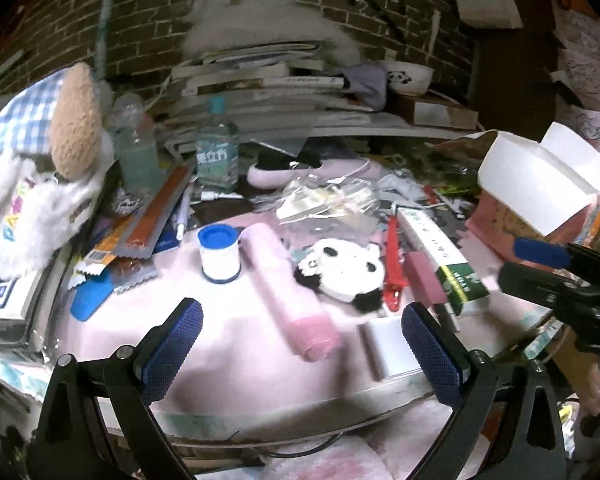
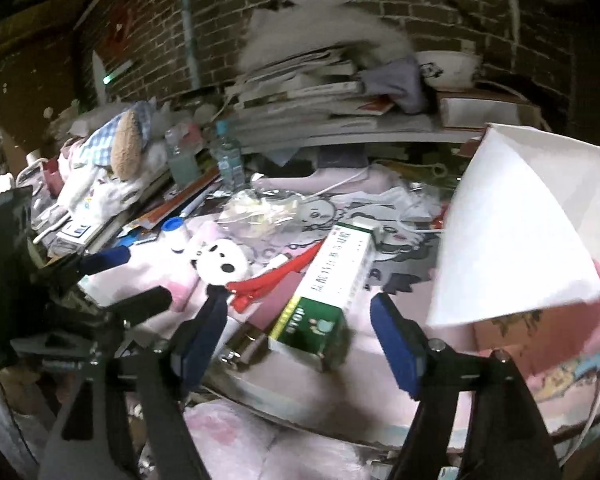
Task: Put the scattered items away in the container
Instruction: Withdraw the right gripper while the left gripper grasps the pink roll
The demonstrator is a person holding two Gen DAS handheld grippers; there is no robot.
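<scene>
At right of both frames, the white open box (image 2: 516,232) shows nothing inside; lower centre, green-and-white carton (image 2: 332,280), pink tube (image 1: 288,280) and panda toy (image 1: 346,270) lie loose. Left gripper (image 1: 300,352) and right gripper (image 2: 300,344) gape empty: barely begun.

On the worktop (image 1: 228,340), a capped jar (image 1: 219,255) is standing just left of a lying tube (image 1: 290,300). A panda plush (image 1: 346,276) is lying right of the tube, with a clip (image 1: 392,270) and a medicine carton (image 1: 444,258) beyond it. An open box (image 1: 540,176) is sitting far right, and books (image 1: 268,84) are stacking up behind.
</scene>
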